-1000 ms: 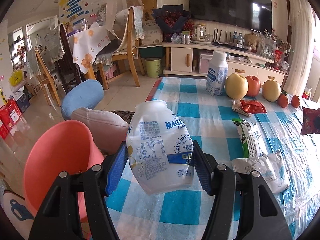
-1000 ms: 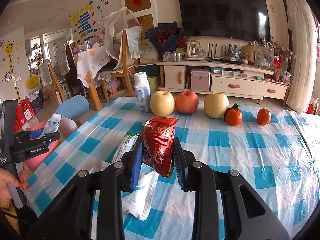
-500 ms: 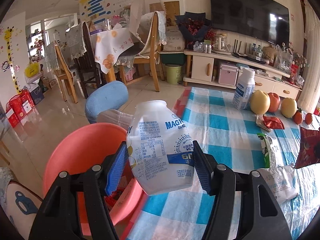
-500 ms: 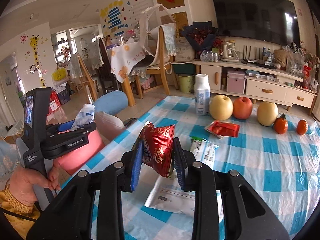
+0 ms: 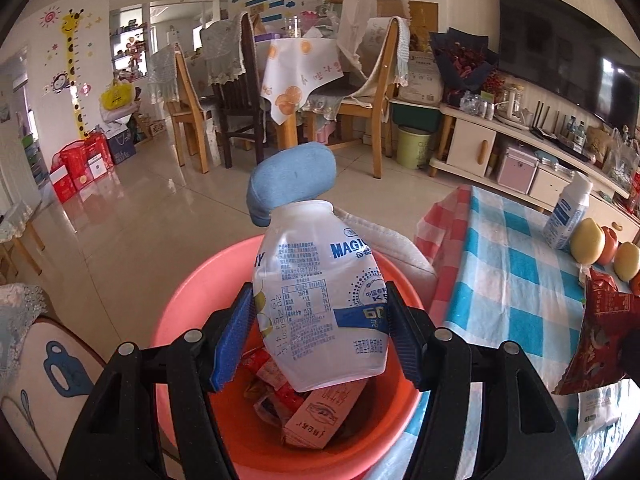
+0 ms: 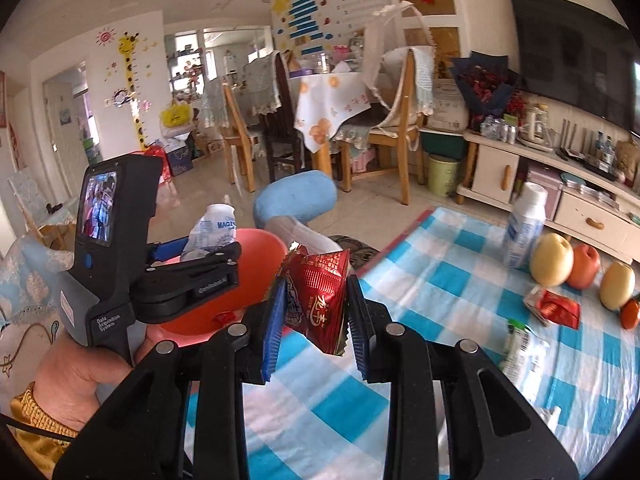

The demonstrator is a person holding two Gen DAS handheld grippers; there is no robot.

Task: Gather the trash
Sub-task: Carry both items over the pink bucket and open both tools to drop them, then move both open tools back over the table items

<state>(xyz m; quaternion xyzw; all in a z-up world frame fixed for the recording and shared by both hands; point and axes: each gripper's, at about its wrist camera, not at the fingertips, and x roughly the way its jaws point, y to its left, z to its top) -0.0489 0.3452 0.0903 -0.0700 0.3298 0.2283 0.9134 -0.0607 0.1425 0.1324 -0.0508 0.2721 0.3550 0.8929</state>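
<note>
The left gripper (image 5: 320, 336) pinches a light, crushable plastic bottle (image 5: 320, 304) at its waist above the pink bin (image 5: 180, 320), while at three o'clock the right gripper (image 6: 314, 312) squeezes a flimsy, slippery red wrapper (image 6: 320, 292) mid-body.

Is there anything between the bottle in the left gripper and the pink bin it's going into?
Nothing visible. The left gripper holds the bottle right above the open mouth of the pink bin. Below it lie only wrappers and a carton already at the bottom.
</note>
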